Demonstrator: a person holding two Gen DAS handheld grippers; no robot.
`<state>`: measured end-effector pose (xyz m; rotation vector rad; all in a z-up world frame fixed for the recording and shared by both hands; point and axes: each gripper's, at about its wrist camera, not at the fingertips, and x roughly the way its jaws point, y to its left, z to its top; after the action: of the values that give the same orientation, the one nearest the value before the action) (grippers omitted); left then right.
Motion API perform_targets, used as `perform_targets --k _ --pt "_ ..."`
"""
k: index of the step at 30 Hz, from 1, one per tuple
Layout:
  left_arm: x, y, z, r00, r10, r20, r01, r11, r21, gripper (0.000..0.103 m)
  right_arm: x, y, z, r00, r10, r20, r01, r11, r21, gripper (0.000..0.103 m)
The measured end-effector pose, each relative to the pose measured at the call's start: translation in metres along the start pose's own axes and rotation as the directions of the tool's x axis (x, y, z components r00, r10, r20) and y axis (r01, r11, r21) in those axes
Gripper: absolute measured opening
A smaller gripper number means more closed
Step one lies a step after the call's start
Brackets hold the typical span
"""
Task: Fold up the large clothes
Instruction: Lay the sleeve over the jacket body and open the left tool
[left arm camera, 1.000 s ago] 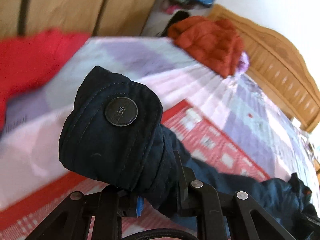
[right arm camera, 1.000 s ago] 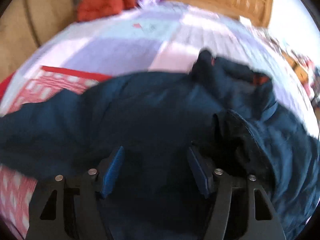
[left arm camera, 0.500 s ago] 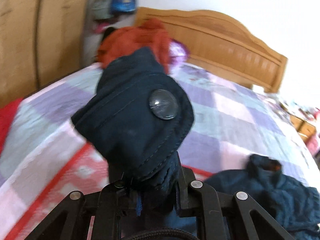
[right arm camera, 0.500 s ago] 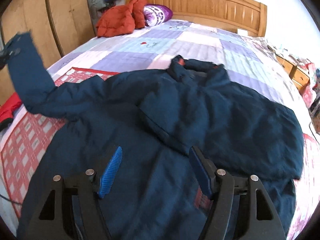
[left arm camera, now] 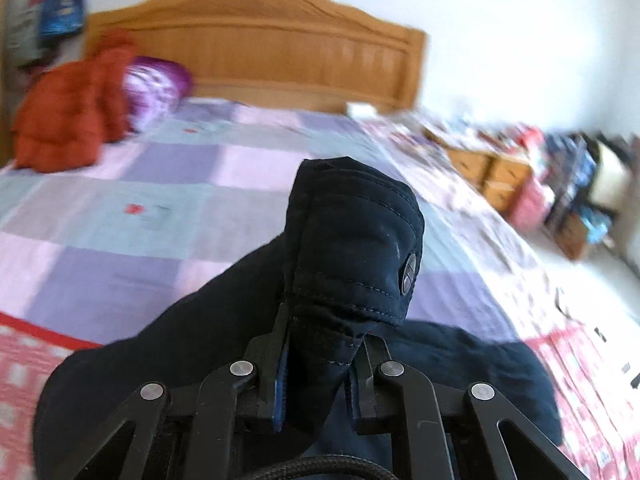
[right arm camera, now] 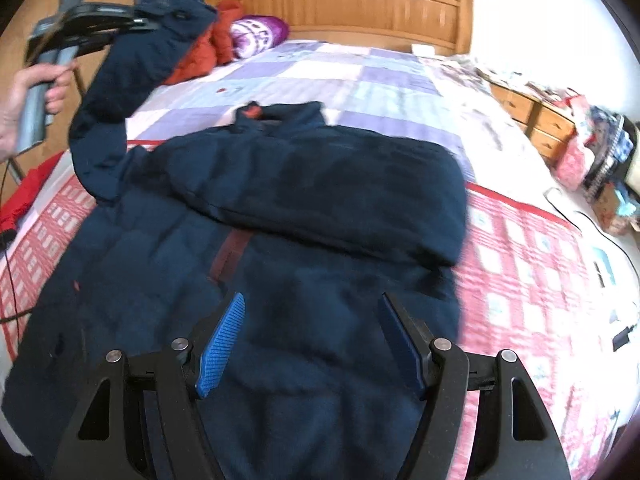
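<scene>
The left wrist view is smeared by motion blur, and the clutter along the far side of the room cannot be made out. The navy jacket (right arm camera: 280,216) runs past the lower edge of the right wrist view, so its hem is cut off. It lies spread across the bed (right arm camera: 392,76), collar toward the wooden headboard (right arm camera: 360,4), over a red checked blanket (right arm camera: 528,264) at the foot end. An orange-red coat (left arm camera: 68,116) and a purple pillow (left arm camera: 154,84) sit in the head-end corner. The left gripper (left arm camera: 320,364) is clamped on the jacket's sleeve cuff (left arm camera: 356,248), raised clear of the bed, its snap button (left arm camera: 408,273) facing right. The right gripper (right arm camera: 314,344) hovers over the jacket's body, fingers spread wide, holding nothing.
</scene>
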<state>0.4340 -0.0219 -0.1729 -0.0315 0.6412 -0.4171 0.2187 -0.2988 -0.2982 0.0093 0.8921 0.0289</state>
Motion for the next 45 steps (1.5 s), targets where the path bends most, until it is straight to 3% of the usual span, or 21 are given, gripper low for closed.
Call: perform_targets --k 4,8,11,15,20,22,26,31,34,37,40,45 --pt "0.053 -0.069 -0.034 0.996 -0.030 -0.086 0.036 0.997 0.073 0.016 -0.017 -0.042 -0.020 0.999 -0.030 -0.009 0.031 0.999 0.028 0.073" --pt "0.090 -0.109 -0.067 0.987 0.005 -0.160 0.017 0.991 0.132 0.016 -0.031 -0.072 -0.037 0.999 -0.044 -0.018 0.045 0.997 0.064 0.073" --pt "0.104 -0.120 -0.092 0.982 0.050 -0.183 -0.015 0.982 0.188 0.016 -0.034 -0.082 -0.047 0.998 -0.055 -0.029 0.057 0.996 0.072 0.073" --pt "0.110 -0.138 -0.112 0.979 0.114 -0.167 -0.058 0.949 0.309 0.016 -0.030 -0.084 -0.052 0.997 -0.058 -0.045 0.061 0.995 0.083 0.073" --pt "0.122 -0.143 -0.129 0.974 0.139 -0.180 -0.062 0.923 0.379 0.017 -0.018 -0.074 -0.038 0.998 -0.036 -0.047 0.041 0.994 0.104 0.073" --pt "0.123 -0.144 -0.133 0.973 0.134 -0.188 -0.055 0.926 0.374 0.018 -0.013 -0.068 -0.029 0.999 -0.027 -0.044 0.032 0.994 0.109 0.073" --pt "0.126 -0.139 -0.136 0.974 0.096 -0.206 -0.027 0.948 0.318 0.018 -0.002 -0.055 -0.012 0.999 -0.021 -0.031 0.024 0.994 0.104 0.073" --pt "0.125 -0.134 -0.138 0.974 0.044 -0.220 0.019 0.960 0.278 0.026 0.008 -0.045 0.002 0.999 -0.028 -0.026 0.031 0.994 0.107 0.073" --pt "0.107 -0.125 -0.136 0.982 -0.011 -0.190 0.060 0.964 0.259 0.031 0.011 -0.042 0.007 0.999 -0.031 -0.027 0.033 0.994 0.104 0.073" --pt "0.069 -0.106 -0.137 0.990 -0.066 -0.125 0.094 0.968 0.234 0.043 0.013 -0.039 0.013 0.999 -0.038 -0.021 0.039 0.994 0.098 0.073" --pt "0.030 -0.077 -0.146 0.999 -0.030 -0.042 0.038 0.977 0.209 0.046 0.019 -0.036 0.020 0.999 -0.044 -0.023 0.046 0.994 0.099 0.073" --pt "-0.003 0.009 -0.164 0.987 0.157 -0.015 -0.156 0.987 0.040 0.047 0.029 -0.028 0.034 0.999 -0.039 -0.018 0.040 0.995 0.093 0.073"
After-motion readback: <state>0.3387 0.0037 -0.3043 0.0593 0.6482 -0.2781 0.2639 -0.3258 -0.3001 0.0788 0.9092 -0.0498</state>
